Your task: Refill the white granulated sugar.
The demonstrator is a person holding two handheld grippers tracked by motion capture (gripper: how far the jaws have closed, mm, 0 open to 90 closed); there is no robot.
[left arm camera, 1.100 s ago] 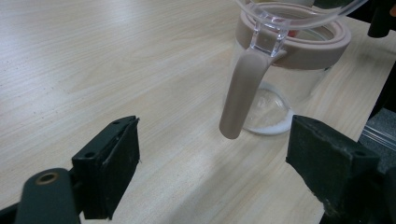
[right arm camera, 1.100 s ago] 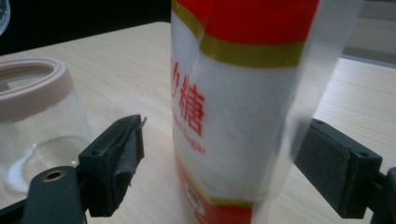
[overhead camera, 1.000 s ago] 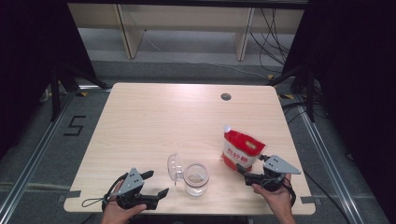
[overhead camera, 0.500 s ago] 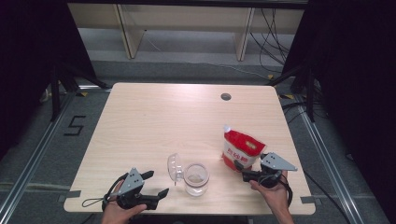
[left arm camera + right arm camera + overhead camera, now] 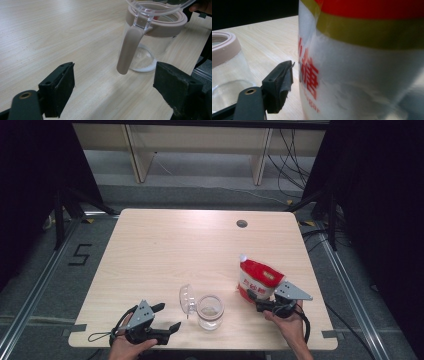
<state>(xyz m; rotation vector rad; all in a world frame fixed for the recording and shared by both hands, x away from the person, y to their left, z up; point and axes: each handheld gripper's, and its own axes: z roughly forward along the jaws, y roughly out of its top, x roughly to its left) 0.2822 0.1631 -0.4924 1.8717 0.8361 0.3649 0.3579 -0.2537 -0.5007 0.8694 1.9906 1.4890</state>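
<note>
Red-and-white pouch: a soft plastic sugar bag with red top, yellow band and red lettering [image 5: 258, 279], standing upright near the table's front right, just right of the jar.
Glass jar: a clear round jar with a beige rim [image 5: 210, 311], at the front middle of the pale wooden table [image 5: 175, 250]; its clear domed lid [image 5: 185, 300] is swung open to the left, latch hanging down.
Jar contents: a thin white layer at the bottom in my left gripper view [image 5: 143, 67], so I judge little or no sugar is in.
My right gripper [image 5: 256, 300]: at the pouch's lower side; one jaw sits just beside the bag, the other is hidden behind it, so I cannot tell whether I have it clamped.
My left gripper [image 5: 167, 316]: jaws spread wide, holding nothing, aimed at the jar and short of it.
Done: jar opened, pouch reached.
Left: grip the pouch, lift, tip it over the jar's mouth, pour, close the lid.
</note>
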